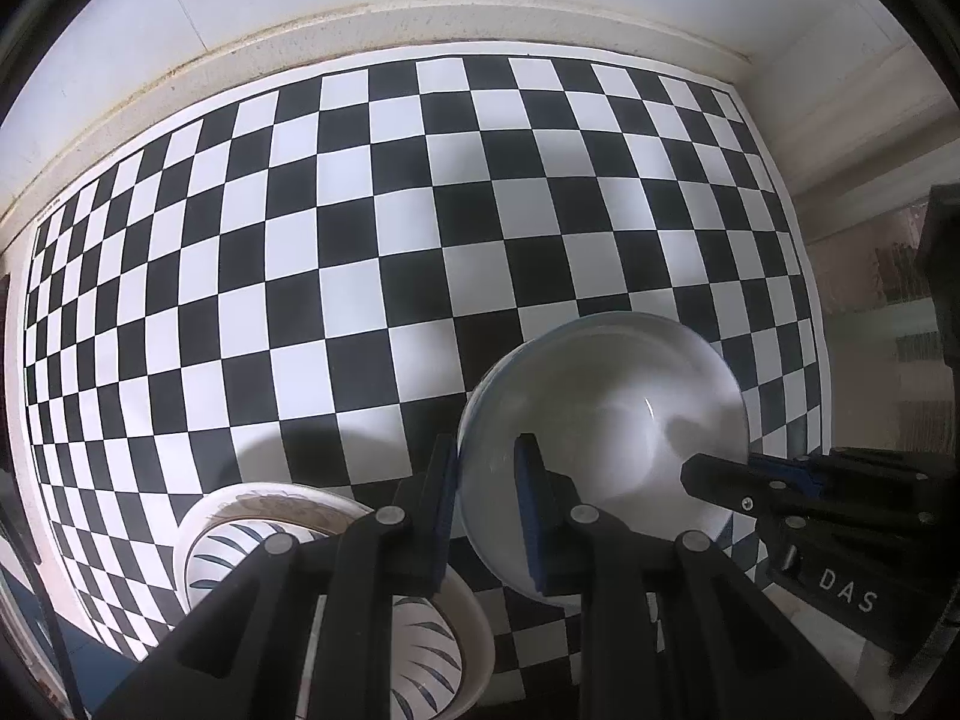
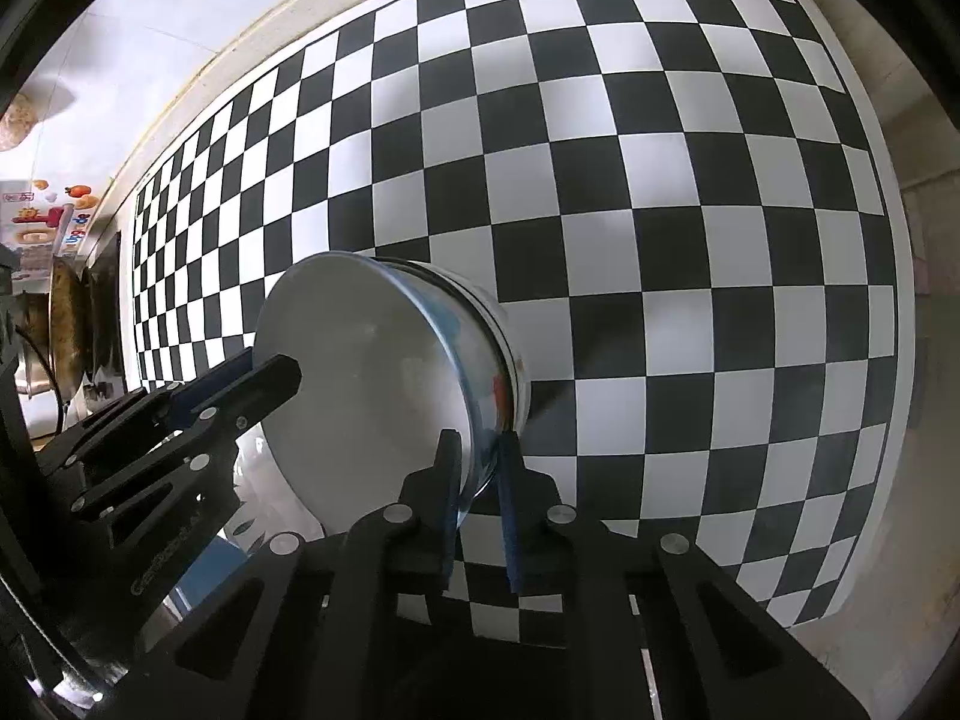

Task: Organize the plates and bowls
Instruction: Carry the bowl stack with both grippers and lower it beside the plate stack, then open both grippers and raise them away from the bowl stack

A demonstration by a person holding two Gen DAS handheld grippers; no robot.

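A white bowl (image 1: 600,408) with a bluish rim hangs tilted above the checkered mat (image 1: 300,240), held from two sides. My left gripper (image 1: 487,450) is shut on its near rim, one finger inside and one outside. My right gripper (image 1: 720,465) pinches the opposite rim. In the right wrist view the same bowl (image 2: 360,372) shows its outer wall with a dark band and a red-orange mark; my right gripper (image 2: 479,444) is shut on the rim, and the left gripper (image 2: 270,363) clamps the far edge. Below lies a dish with blue leaf marks (image 1: 228,540), partly hidden by my fingers.
The black-and-white checkered mat (image 2: 660,180) covers most of the counter, bounded by a pale ledge (image 1: 180,78) and a wall behind. A brownish round pan (image 2: 66,312) and colourful packaging (image 2: 42,222) stand past the mat's left end.
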